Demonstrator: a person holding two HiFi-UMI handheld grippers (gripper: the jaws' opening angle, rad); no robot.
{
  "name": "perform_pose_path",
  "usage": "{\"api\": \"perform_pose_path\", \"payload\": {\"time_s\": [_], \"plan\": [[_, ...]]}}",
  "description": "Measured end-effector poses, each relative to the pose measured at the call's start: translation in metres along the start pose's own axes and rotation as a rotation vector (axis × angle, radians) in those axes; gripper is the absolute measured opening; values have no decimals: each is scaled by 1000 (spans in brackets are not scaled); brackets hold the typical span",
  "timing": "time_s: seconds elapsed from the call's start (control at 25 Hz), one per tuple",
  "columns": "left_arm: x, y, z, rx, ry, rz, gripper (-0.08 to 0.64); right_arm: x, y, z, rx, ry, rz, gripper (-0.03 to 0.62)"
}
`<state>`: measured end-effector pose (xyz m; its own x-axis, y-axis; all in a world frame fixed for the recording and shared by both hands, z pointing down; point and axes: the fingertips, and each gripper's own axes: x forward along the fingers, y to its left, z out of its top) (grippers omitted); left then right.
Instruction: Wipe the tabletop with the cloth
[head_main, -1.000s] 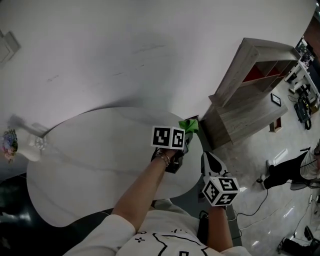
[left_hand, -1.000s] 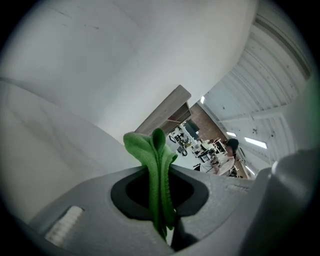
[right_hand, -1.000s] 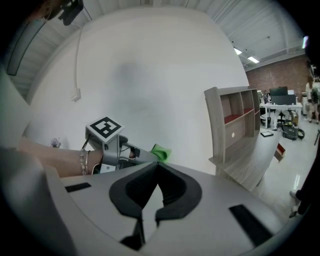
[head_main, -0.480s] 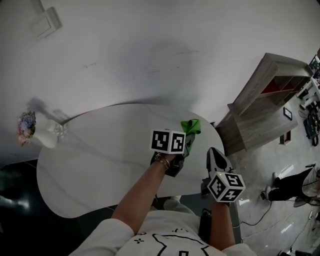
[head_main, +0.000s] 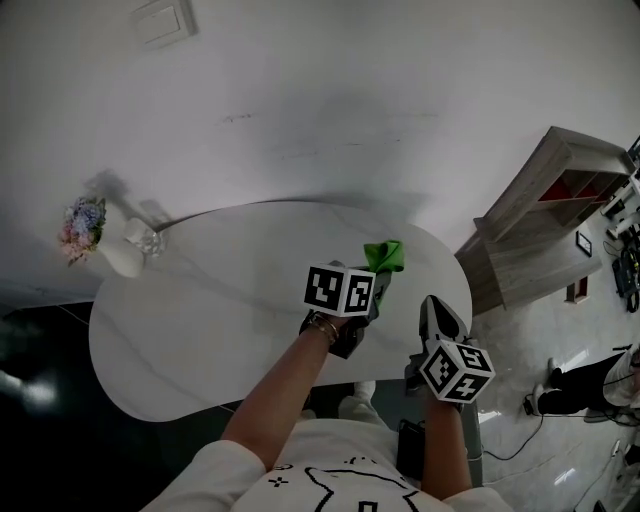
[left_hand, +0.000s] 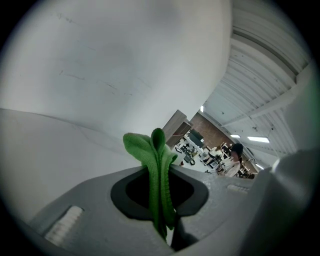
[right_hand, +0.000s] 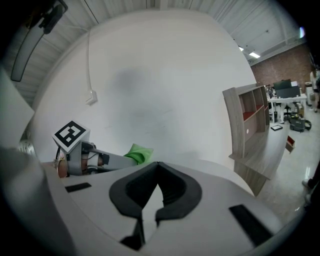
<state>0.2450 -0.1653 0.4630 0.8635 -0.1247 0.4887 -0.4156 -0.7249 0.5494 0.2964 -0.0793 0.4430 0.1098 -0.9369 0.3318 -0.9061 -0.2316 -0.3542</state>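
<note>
Here, the left gripper (left_hand: 159, 171) is pinching the cloth (left_hand: 151, 149) over the far right end of the counter (head_main: 200, 330).

Its jaws are clamping a folded bunch of soft green knit, which is poking out past the tips. The right gripper (right_hand: 157, 164) is hanging off the near edge, its jaws pressing together on nothing. Whether the cloth is touching the counter is not showing clearly. To wipe well, the bunch probably needs pressing flat and dragging in long overlapping strokes, since the white oval top is looking smooth, glossy and faintly veined. A vase of flowers (head_main: 122, 260) is standing at the far left end, calling for care there.
</note>
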Motion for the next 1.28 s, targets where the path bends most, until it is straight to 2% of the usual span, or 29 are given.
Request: {"api": "perform_pose_path", "payload": {"time_s": [0.16,0.76,1.28], "plan": [[-36,7,-3,16,-32,15,49,-5,24,-9,-8,9,10,-5],[-155,49,-33,-48,-172,81,49,-30,120,-38,-135,31,121,-5],[-254,92,-73,-67,-256,196,49,-38,205,-71,-217,53,237,-4]]}}
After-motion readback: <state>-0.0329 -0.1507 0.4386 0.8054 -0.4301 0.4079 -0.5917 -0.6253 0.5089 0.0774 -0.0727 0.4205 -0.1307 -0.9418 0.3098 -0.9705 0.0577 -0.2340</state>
